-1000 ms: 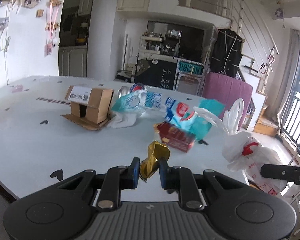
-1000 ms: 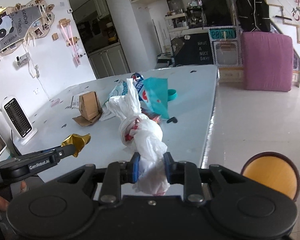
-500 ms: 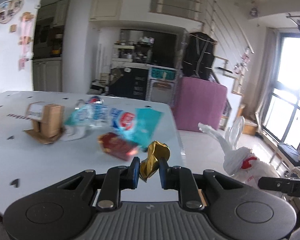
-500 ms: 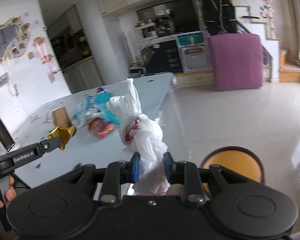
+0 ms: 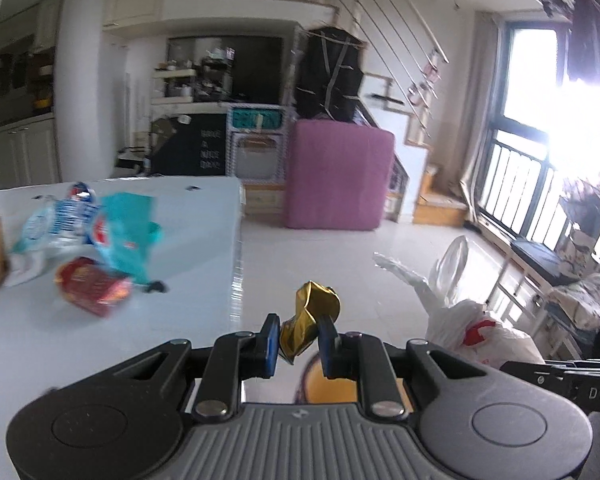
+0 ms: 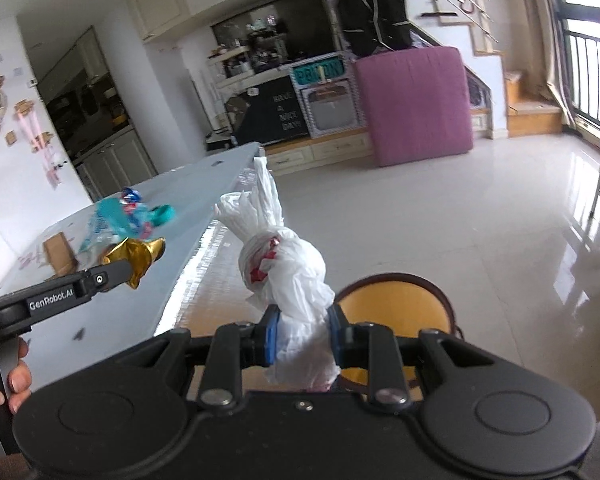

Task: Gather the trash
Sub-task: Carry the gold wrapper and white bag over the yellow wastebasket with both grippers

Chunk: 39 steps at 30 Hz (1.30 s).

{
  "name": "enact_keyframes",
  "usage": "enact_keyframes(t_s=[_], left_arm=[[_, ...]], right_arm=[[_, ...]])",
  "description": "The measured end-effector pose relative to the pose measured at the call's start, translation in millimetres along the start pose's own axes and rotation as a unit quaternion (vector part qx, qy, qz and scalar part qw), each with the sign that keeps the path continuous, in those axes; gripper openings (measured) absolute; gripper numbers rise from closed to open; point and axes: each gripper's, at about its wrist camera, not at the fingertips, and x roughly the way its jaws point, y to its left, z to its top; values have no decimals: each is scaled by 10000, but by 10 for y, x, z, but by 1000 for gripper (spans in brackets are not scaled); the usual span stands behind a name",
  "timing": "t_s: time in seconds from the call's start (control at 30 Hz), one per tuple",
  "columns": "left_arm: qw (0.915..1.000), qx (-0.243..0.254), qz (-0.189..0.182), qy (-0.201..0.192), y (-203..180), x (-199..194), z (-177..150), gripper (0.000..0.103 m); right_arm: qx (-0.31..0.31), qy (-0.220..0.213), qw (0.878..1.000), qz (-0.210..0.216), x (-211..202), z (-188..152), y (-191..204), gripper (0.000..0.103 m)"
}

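Table [image 5: 100, 352]: white top at 9 o'clock in the left wrist view; its long edge runs toward 12 o'clock, and the leftover trash lies on it.
Bin [image 6: 396, 300]: round, yellow inside with a dark rim, on the floor at 6 o'clock just past the right fingertips; judged the drop point.
White plastic bag [image 6: 288, 276]: knotted and bulging, red print showing through; it stands up out of the right gripper [image 6: 302, 338], off the table and over the floor beside the table edge.
Bag handling: judged light, soft and slippery; a pinch on the gathered neck or the knot should hold better than one on the loose film.
Right gripper state: jaws drawn in narrow, pads pressed into the bag's lower twist.
Table trash: teal packet [image 5: 130, 236], red packet [image 5: 94, 286], clear bottle wrap [image 5: 56, 224], all well apart from both grippers at 9 to 10 o'clock.
Gold wrapper [image 5: 310, 322]: crumpled foil, clamped in the left gripper [image 5: 298, 342], past the table corner.
Wrapper handling: judged very light, stiff enough to keep its creases; take it across the thick crumpled middle.
Left gripper state: jaws nearly closed, both pads on the foil.
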Motion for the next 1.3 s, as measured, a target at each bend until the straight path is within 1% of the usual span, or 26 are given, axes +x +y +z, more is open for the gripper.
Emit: enact_keyframes(t_s=[0.23,0.43,0.57,0.67,0.9,1.03,1.2,1.3], left_arm=[[9990,146,-244,338,-379,434,-108,21],[9959,66,-480,760,-595,881,-213,21],[9930,63,-529,1051,-693,1209,-332,21],[9907,59,-486,1273,-754,1490,-425,21],[9832,-6,-293,1799,-682,2080,-714,21],[9794,-43,-164,2011,-665,2393,-796,21],[9754,-59,-75,2202,-654,2689,-859,21],[9734,-41,-55,2290,-653,2795,-894,22]], right_arm=[[218,254,9988,-350,151,-73,-497,27],[352,517,9952,-748,351,-131,-829,27],[412,731,9921,-936,533,-183,-1005,27],[493,886,9893,-1049,704,-213,-1131,27],[590,1241,9845,-1091,1120,-296,-1364,27],[583,1451,9820,-1055,1402,-307,-1403,27],[559,1659,9801,-934,1793,-230,-1405,27],[320,1854,9781,-886,2073,-125,-1414,27]])
